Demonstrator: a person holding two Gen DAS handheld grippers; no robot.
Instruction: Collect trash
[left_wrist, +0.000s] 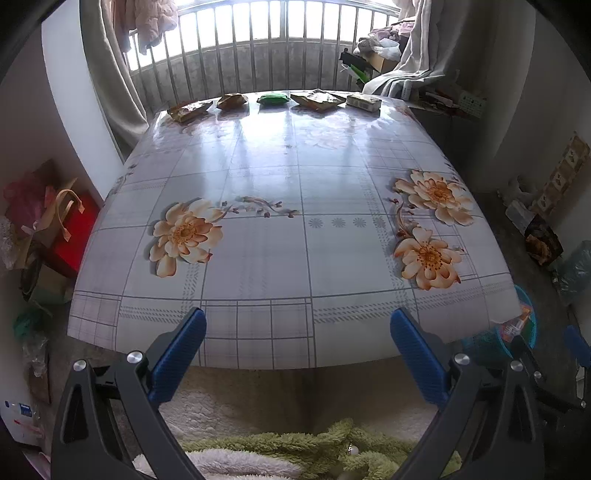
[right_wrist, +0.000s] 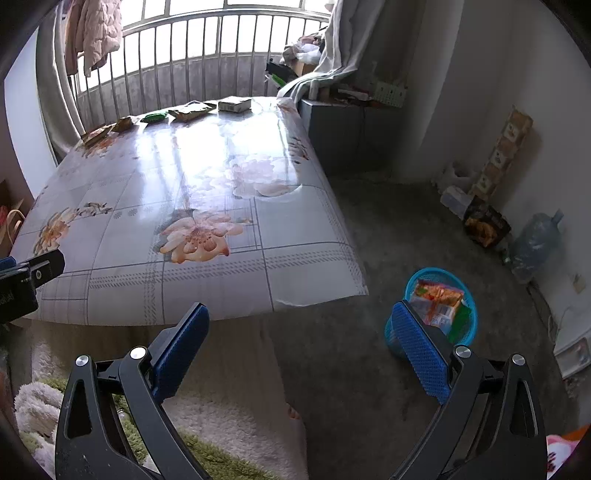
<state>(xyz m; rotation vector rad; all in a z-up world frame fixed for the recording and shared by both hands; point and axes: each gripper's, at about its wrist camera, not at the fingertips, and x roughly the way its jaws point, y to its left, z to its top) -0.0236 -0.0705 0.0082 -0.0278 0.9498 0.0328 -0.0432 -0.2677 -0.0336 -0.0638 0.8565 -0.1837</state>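
Observation:
Several pieces of trash lie in a row along the far edge of the table: a brown wrapper, a crumpled brown packet, a green packet, a flat brown wrapper and a pale box. The row also shows in the right wrist view, green packet included. My left gripper hovers open over the near table edge, holding nothing. My right gripper is open and empty off the table's near right corner. A blue basket on the floor holds colourful wrappers.
A flowered plastic cloth covers the table. A railing and curtains stand behind it. Red bags sit on the floor at left, a water bottle and boxes by the right wall. Fluffy fabric lies below the grippers.

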